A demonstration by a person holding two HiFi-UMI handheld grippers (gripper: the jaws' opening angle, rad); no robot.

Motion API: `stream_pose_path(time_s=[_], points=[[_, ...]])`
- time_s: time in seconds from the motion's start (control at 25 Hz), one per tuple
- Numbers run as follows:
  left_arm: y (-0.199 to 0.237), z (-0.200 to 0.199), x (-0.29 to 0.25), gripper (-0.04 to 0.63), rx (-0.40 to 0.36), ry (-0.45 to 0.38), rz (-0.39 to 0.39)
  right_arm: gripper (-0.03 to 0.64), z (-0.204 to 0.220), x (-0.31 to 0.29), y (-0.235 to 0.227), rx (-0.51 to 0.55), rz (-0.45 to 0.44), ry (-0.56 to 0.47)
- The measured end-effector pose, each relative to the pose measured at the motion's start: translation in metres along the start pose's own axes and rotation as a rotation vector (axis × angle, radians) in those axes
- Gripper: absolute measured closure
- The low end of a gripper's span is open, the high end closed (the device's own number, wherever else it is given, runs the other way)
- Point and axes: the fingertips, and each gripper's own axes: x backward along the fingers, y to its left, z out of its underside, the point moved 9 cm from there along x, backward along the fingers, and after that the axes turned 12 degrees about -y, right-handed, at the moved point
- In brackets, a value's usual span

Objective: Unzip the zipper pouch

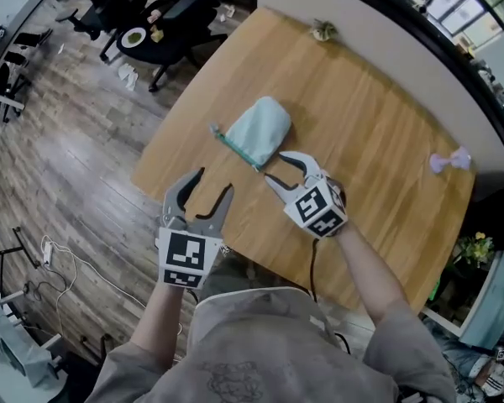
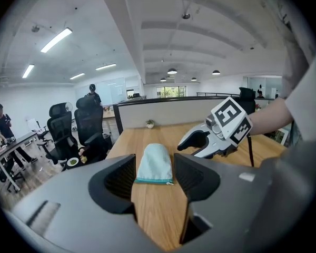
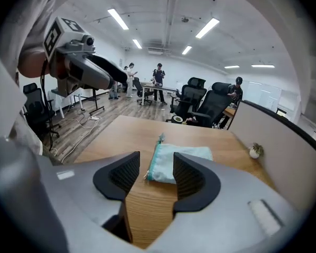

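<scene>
A pale mint zipper pouch [image 1: 259, 129] lies flat on the wooden table [image 1: 378, 133], its teal zipper edge facing me. My left gripper [image 1: 207, 186] hovers open off the table's near left edge, short of the pouch [image 2: 154, 163]. My right gripper [image 1: 284, 167] is open just right of the zipper's near end, above the table, holding nothing. In the right gripper view the pouch [image 3: 174, 161] lies ahead between the jaws, the zipper pull at its near end. The zipper looks closed.
A small potted plant [image 1: 323, 30] stands at the table's far edge and a small lilac object [image 1: 449, 161] at its right side. Office chairs [image 1: 164, 19] stand on the wood floor beyond the left corner. A partition wall [image 1: 386, 19] runs behind the table.
</scene>
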Motion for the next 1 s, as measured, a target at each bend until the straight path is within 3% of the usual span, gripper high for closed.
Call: stream_pose_path(time_s=[0.4, 0.68, 0.92, 1.0], points=[[0.009, 0.067, -0.031, 0.368, 0.035, 0.059, 0.015, 0.426, 0.062, -0.062, -0.010, 0.044, -0.126, 0.078], [0.013, 0.099, -0.039, 0.368, 0.053, 0.094, 0.032, 0.428, 0.087, -0.090, -0.007, 0.001, -0.172, 0.111], [0.018, 0.107, -0.036, 0.369, 0.054, 0.103, 0.038, 0.549, 0.091, -0.094, -0.002, -0.017, -0.178, 0.141], [0.021, 0.107, -0.033, 0.370, 0.057, 0.104, 0.037, 0.554, 0.085, -0.092, 0.001, -0.060, -0.173, 0.120]])
